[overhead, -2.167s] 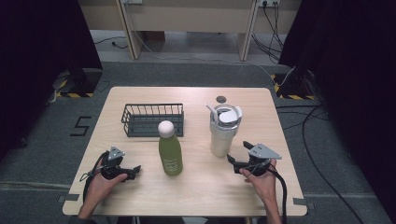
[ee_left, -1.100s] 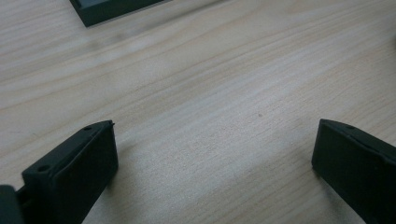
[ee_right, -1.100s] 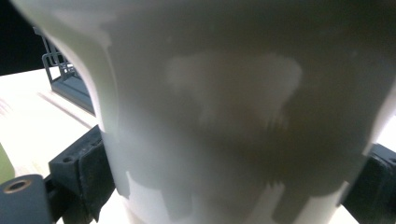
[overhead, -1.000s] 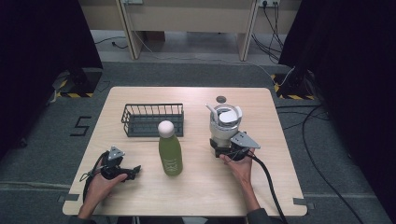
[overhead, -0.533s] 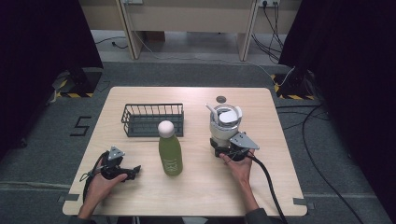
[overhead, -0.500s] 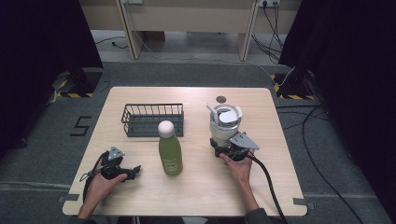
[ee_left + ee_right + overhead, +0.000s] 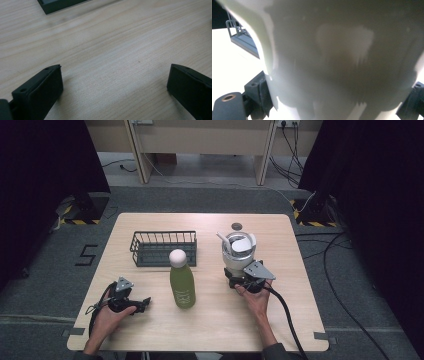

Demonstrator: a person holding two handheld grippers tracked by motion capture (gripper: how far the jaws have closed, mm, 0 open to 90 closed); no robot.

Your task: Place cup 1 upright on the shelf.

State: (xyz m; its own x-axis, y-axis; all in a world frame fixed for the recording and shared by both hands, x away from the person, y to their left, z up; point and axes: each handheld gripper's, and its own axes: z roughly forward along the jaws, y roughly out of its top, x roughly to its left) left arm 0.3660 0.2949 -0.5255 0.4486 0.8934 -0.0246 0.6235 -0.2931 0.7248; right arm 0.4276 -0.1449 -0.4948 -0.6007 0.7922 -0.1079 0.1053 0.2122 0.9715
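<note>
Counter [image 7: 300, 320]: pale wood, standing on grey carpet.
White tumbler [image 7: 238, 254]: upright, right of centre, beside the green bottle [image 7: 182, 279].
Right claw [image 7: 241, 279]: jaws just closing, now clamped on the tumbler's base.
Left claw [image 7: 142, 302]: jaws wide, nothing between them, resting low at the counter's near left.
Wire basket [image 7: 163, 248]: behind the bottle.
</note>
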